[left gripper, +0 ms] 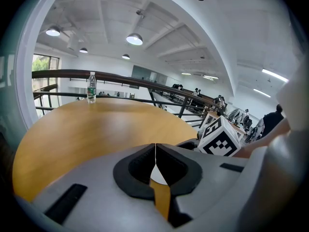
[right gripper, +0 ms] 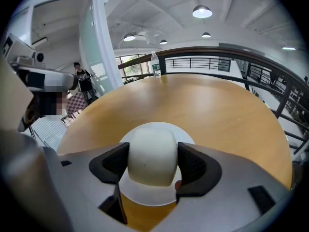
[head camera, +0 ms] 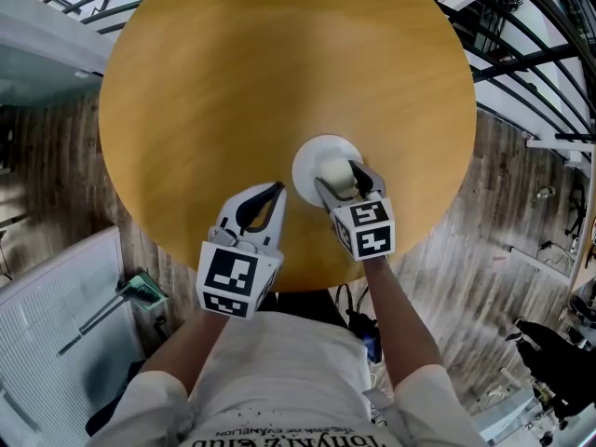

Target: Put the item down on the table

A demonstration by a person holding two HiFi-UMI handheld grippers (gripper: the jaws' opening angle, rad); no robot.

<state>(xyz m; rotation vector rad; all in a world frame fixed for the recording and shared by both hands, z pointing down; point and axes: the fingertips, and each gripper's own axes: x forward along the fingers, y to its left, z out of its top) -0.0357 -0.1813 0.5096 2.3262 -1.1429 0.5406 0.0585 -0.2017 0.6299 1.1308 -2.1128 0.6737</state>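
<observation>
My right fingers (right gripper: pixel 195 164) clamped on white rounded item (right gripper: pixel 152 153), white plate (right gripper: pixel 145 195) beneath, on table (right gripper: pixel 217 110). My left fingers (left gripper: pixel 137 170) together, empty; plate just right of them. Both forearms (head camera: pixel 399 310) extended forward.

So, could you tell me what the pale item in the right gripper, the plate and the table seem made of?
The item: matte cream, smooth and rounded, likely dough or soft foam; cannot tell which. The plate: plain white with slight sheen, ceramic or plastic. The table: yellow-brown, faint grain, satin finish, probably wood or veneer.
</observation>
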